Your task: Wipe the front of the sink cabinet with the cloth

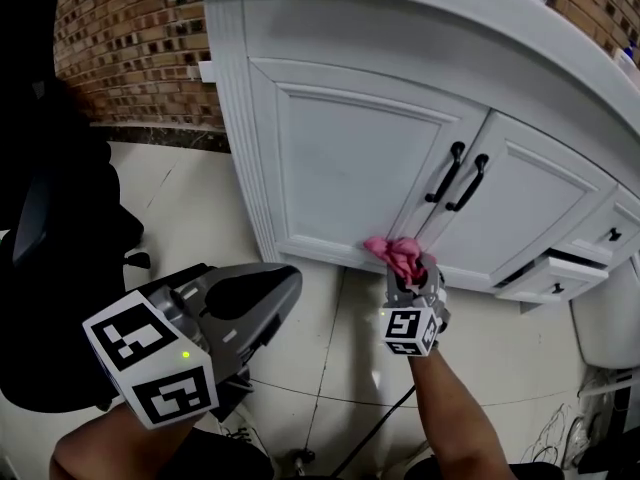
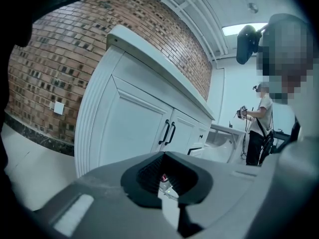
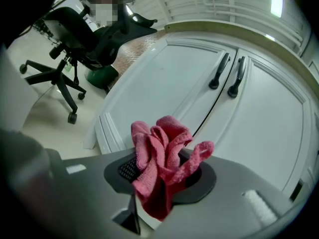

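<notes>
Cloth [image 1: 396, 254] bulged from my clenched right gripper [image 1: 408, 273] at the bottom rail of the cabinet [image 1: 345, 168]; my left gripper [image 1: 288, 286] hung closed, empty.

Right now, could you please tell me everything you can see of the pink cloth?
The cloth is pink and terry-like, crumpled into loose folds with one loop sticking sideways. The right gripper is shut on its lower part, so the bunch stands out beyond the jaws. It sits at the bottom rail of the white cabinet, below the door handles; actual contact is unclear.
</notes>
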`<state>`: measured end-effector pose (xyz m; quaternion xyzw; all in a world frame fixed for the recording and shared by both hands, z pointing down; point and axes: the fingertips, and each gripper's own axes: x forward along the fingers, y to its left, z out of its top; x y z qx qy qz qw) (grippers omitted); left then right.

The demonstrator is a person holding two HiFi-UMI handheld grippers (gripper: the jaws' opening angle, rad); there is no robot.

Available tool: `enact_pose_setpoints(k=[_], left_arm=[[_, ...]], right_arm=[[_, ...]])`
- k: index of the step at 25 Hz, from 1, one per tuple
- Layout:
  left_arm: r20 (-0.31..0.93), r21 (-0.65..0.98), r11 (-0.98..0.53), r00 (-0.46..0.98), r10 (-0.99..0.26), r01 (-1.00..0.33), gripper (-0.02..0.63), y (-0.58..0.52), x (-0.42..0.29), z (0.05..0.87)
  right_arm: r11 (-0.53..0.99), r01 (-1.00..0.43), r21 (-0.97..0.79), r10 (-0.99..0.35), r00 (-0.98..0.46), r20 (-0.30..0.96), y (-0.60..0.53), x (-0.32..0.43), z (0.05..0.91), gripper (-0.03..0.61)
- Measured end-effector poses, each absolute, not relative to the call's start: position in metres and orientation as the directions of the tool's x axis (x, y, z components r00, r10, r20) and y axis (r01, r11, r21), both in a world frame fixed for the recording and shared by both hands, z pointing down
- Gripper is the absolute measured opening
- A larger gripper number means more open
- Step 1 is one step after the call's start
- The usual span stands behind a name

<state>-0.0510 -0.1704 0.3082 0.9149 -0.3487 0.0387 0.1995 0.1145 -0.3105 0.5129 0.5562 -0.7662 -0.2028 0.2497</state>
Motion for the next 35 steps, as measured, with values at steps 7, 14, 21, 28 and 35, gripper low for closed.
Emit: enact_pose_setpoints(k=[7,14,21,28,35], left_arm=[[0.227,0.338,-0.668,0.746,-0.626,-0.663,0.005,-0.178,-0.052,0.316],[0.227,0.341,-0.655,0.735,-0.638,-0.674,0.005,-0.179,-0.06,0.315],[0.218,0.341,-0.653,0.733,-0.644,-0.676,0.004,-0.175,-0.067,0.312],[0.201,0.332,-0.648,0.722,-0.662,-0.686,0.005,-0.174,-0.074,0.308],[0.182,0.345,-0.661,0.739,-0.649,-0.666,0.005,-0.168,-0.072,0.301]], right_arm=[[0.317,-0.742,0.59,-0.948,-0.251,0.194,-0.312,0.115,0.541,0.149],[0.349,-0.75,0.562,-0.935,-0.237,0.265,-0.311,0.116,0.572,0.149],[0.392,-0.762,0.516,-0.904,-0.214,0.37,-0.314,0.117,0.603,0.147],[0.424,-0.8,0.423,-0.856,-0.202,0.476,-0.314,0.12,0.618,0.144],[0.426,-0.851,0.307,-0.842,-0.249,0.479,-0.293,0.111,0.586,0.144]])
